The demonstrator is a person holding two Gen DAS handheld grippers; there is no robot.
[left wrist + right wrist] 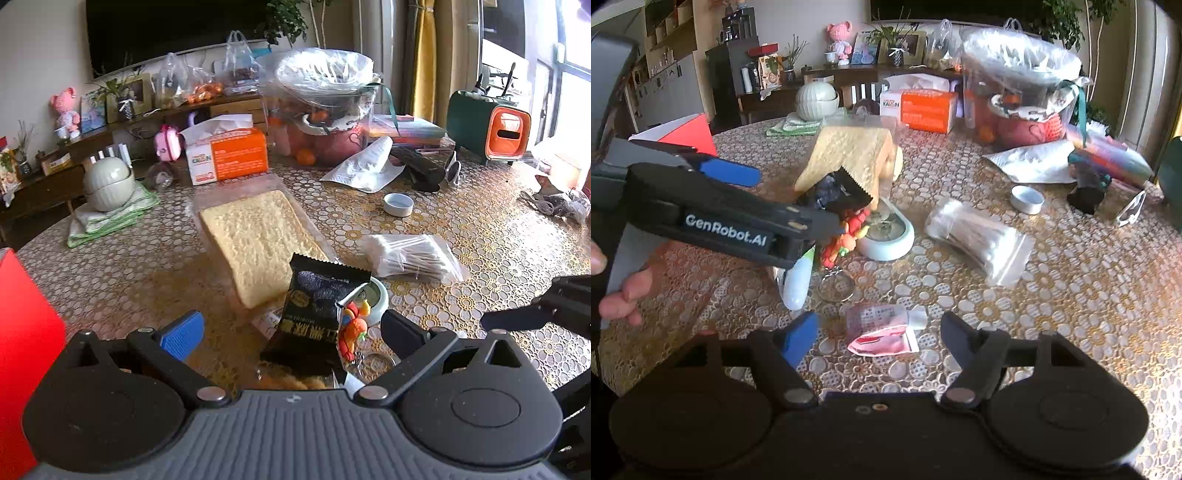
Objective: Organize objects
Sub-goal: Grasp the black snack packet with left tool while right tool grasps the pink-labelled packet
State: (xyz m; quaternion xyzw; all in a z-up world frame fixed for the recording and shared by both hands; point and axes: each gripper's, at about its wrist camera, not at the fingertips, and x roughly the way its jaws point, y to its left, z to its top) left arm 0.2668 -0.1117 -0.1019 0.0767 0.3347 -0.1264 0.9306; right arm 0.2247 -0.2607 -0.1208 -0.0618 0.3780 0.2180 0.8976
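My left gripper (291, 328) is open, its jaws on either side of a black snack packet (314, 317) that stands between them, not clamped. An orange toy keychain (352, 328) hangs beside the packet, by a small white dish (378, 299). A wrapped yellow cake slab (255, 240) lies just beyond. My right gripper (879, 332) is open and empty, low over a small pink-and-clear tube (882, 330) on the table. The right wrist view shows the left gripper (768, 199) over the packet (846, 192), keychain (846, 240) and dish (886, 240).
A bag of cotton swabs (410, 254) lies right of the cake, also in the right wrist view (979, 240). An orange tissue box (229, 153), a small white cup (398, 204), a red box (22, 332), stacked bowls (109, 182) and a wrapped basket (325, 107) crowd the table.
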